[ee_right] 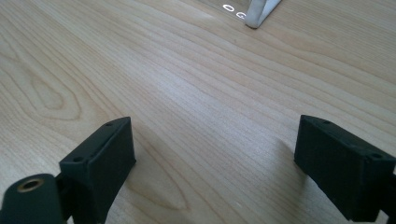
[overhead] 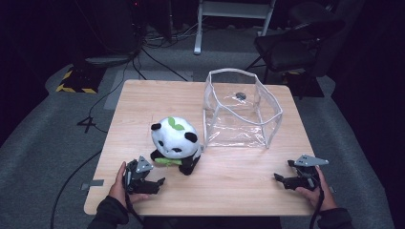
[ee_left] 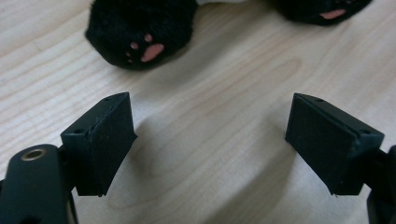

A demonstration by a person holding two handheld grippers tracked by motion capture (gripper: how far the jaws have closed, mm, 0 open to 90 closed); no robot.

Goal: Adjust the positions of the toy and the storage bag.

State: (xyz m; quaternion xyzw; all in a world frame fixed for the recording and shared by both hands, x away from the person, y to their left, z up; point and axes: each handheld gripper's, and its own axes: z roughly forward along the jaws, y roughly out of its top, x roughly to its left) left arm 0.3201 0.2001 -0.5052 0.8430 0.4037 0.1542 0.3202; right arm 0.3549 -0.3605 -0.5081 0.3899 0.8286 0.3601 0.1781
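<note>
A black and white plush panda (overhead: 175, 142) with a green leaf on its head sits upright near the table's middle. To its right stands a clear plastic bag (overhead: 241, 109) with white edging, mouth open upward. My left gripper (overhead: 155, 178) rests near the front left edge, just below and left of the panda, jaws wide apart over bare wood. In the left gripper view the panda's black paw (ee_left: 140, 35) with pink pads lies just beyond the left gripper (ee_left: 212, 144). My right gripper (overhead: 282, 172) lies at the front right, open, with nothing between the jaws of the right gripper (ee_right: 215, 163).
The light wooden table (overhead: 239, 186) stands on grey carpet. The bag's white corner (ee_right: 258, 14) shows at the top of the right gripper view. A black chair (overhead: 296, 45), a white frame (overhead: 234, 16) and cables lie beyond the far edge.
</note>
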